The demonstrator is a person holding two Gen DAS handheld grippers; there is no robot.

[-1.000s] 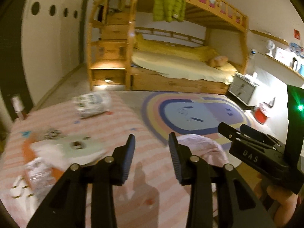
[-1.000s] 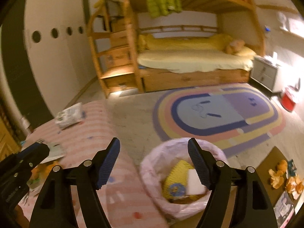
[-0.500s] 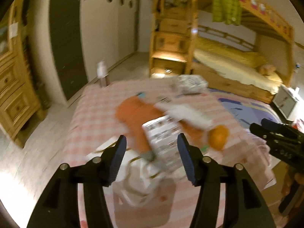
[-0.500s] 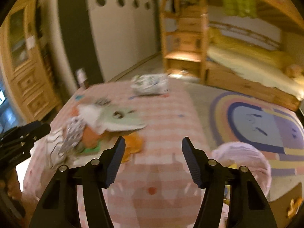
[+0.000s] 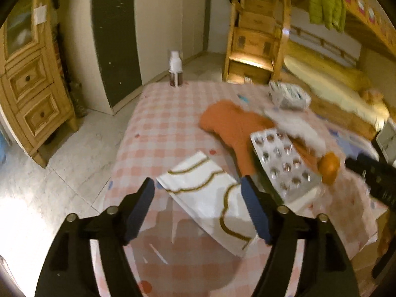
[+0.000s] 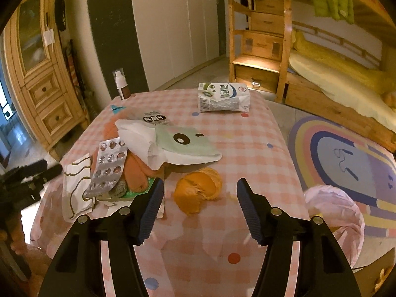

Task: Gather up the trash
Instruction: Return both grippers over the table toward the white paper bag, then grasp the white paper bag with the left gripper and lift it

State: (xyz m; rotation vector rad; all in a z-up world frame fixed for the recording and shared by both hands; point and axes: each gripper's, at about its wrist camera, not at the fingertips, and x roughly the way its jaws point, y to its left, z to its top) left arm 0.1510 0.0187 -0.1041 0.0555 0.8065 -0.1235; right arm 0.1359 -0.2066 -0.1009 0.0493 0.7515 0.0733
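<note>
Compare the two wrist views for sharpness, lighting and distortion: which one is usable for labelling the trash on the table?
Left wrist view: motion-smeared toward the right, where the crumpled white milk carton and orange peel blur; floor at lower left blown out. Right wrist view: sharp, the carton print and silver blister pack crisp, so it is the usable one. Both: warm yellow cast, fisheye bending, dark corners.

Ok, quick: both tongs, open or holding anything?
Left tongs: open, just been opening, holding nothing, white wrapper below.
Right tongs: open, empty, over the orange peel.
</note>
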